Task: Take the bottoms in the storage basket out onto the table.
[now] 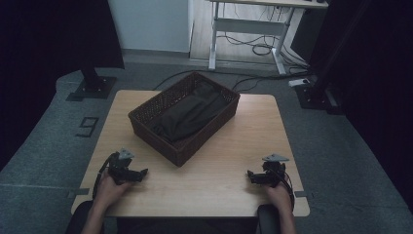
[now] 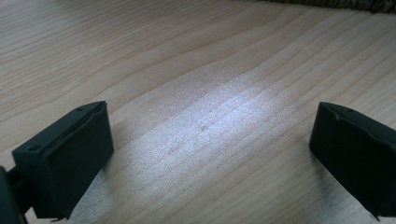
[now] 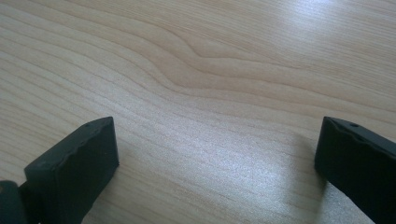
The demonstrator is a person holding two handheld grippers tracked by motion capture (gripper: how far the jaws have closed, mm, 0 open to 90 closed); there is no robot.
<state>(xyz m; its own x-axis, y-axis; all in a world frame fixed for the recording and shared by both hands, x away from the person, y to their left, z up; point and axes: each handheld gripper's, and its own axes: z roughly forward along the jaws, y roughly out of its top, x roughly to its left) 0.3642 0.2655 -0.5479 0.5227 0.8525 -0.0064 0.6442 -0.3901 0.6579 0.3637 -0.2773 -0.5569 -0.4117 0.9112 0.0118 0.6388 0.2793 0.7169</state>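
High view: I hold my left gripper (image 1: pixel 141 174) near the front left edge of the wooden table (image 1: pixel 229 146), low over the top, with its tips turned inward toward the middle. My right gripper (image 1: pixel 251 176) sits near the front right edge, also low, tips turned inward, so the two face each other across bare wood and stand well apart.

A dark woven basket (image 1: pixel 146 108) stands at the middle of the table, toward the far side, set at an angle to the table edges. A dark folded cloth (image 1: pixel 190 114) lies inside it, running lengthwise along the basket. The basket is nearer to my left gripper than to my right; neither gripper touches it.

Left gripper view: jaws spread wide, nothing between them but wood grain; a strip of the basket's base (image 2: pixel 336 3) shows at the top right edge.

Right gripper view: jaws likewise spread wide over bare wood, holding nothing.
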